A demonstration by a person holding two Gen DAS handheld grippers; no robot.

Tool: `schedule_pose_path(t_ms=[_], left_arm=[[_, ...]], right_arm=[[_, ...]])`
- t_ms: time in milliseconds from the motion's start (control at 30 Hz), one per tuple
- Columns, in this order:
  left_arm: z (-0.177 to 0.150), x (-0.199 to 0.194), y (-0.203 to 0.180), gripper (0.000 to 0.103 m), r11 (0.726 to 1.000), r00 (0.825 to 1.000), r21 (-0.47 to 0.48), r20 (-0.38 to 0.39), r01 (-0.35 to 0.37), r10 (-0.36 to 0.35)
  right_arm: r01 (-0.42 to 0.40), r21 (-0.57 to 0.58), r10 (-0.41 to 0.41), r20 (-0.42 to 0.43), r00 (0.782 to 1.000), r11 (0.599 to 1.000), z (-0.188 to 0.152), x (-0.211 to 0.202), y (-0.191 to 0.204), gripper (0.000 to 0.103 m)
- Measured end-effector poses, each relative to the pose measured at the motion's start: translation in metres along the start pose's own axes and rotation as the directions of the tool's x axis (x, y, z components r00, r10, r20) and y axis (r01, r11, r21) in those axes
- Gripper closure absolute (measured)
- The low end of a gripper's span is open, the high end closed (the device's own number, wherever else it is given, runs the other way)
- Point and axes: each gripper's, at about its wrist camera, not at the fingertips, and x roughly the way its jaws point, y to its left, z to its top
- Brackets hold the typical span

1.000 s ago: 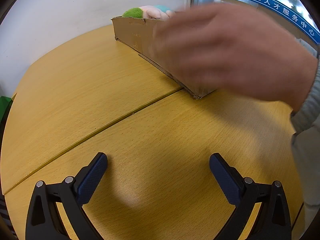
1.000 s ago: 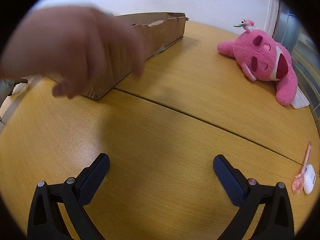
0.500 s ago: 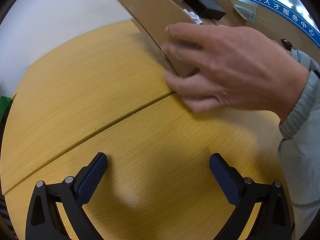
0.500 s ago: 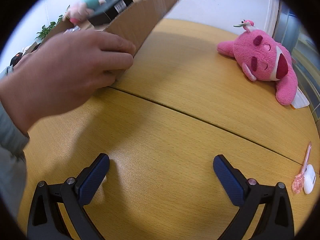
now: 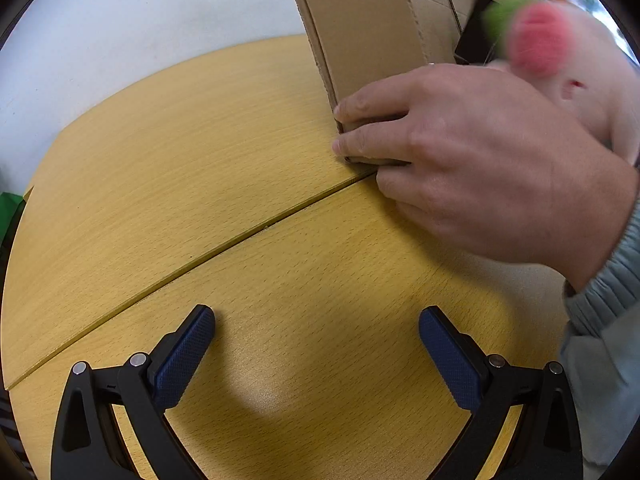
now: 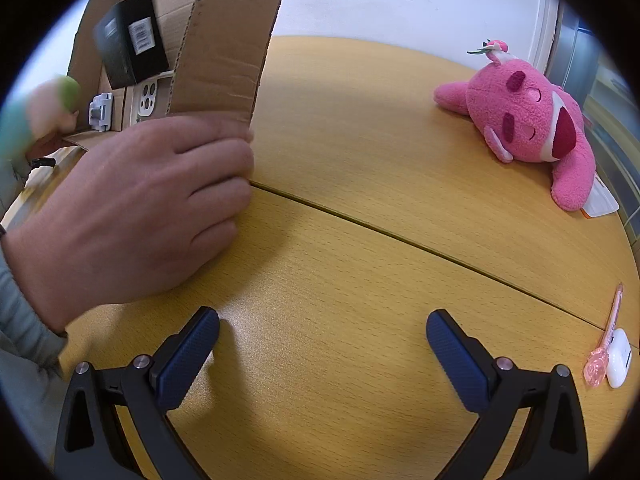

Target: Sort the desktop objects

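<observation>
A bare hand [image 5: 480, 168] tips a shallow cardboard box [image 5: 372, 28] up on its edge on the wooden table; the hand [image 6: 140, 208] and box [image 6: 224, 48] also show in the right wrist view. A black box [image 6: 132, 44], a phone case [image 6: 146, 100] and a blurred plush toy [image 5: 560, 68] slide inside it. A pink plush bear [image 6: 528, 128] lies at the far right. My left gripper [image 5: 316, 344] and right gripper [image 6: 322, 348] are both open and empty, resting low over the table.
A pink pen [image 6: 604, 340] and a white earbud case [image 6: 619, 358] lie at the right table edge. A white card [image 6: 600, 200] lies under the bear. A seam [image 6: 400, 236] runs across the tabletop.
The hand has tilted the cardboard box much steeper, nearly upright, and its contents are sliding down. Both grippers have stayed still and open.
</observation>
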Motion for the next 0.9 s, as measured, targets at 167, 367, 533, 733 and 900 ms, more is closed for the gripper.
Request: schedule_pose_path(t_ms=[167, 367, 533, 733, 900], left_arm=[[-0.0002, -0.0007, 0.0001, 0.000, 1.000, 1.000, -0.001, 0.000, 0.000, 0.000], [-0.0001, -0.0013, 0.0000, 0.000, 1.000, 1.000, -0.001, 0.000, -0.001, 0.001], [-0.0001, -0.0014, 0.0001, 0.000, 1.000, 1.000, -0.001, 0.000, -0.001, 0.001], [0.0002, -0.0028, 0.0001, 0.000, 1.000, 1.000, -0.002, 0.000, -0.002, 0.002], [0.0006, -0.0052, -0.0001, 0.000, 1.000, 1.000, -0.002, 0.001, -0.002, 0.002]], right_arm=[[0.000, 0.000, 0.000, 0.001, 1.000, 1.000, -0.0014, -0.0009, 0.0004, 0.000], [0.000, 0.000, 0.000, 0.000, 1.000, 1.000, -0.0022, -0.0010, -0.0013, 0.000], [0.000, 0.000, 0.000, 0.000, 1.000, 1.000, -0.0030, -0.0009, -0.0017, 0.000], [0.001, -0.001, -0.001, -0.002, 1.000, 1.000, 0.0013, -0.0001, -0.0018, 0.000], [0.001, 0.000, -0.001, -0.003, 1.000, 1.000, 0.0030, 0.0005, -0.0037, 0.000]])
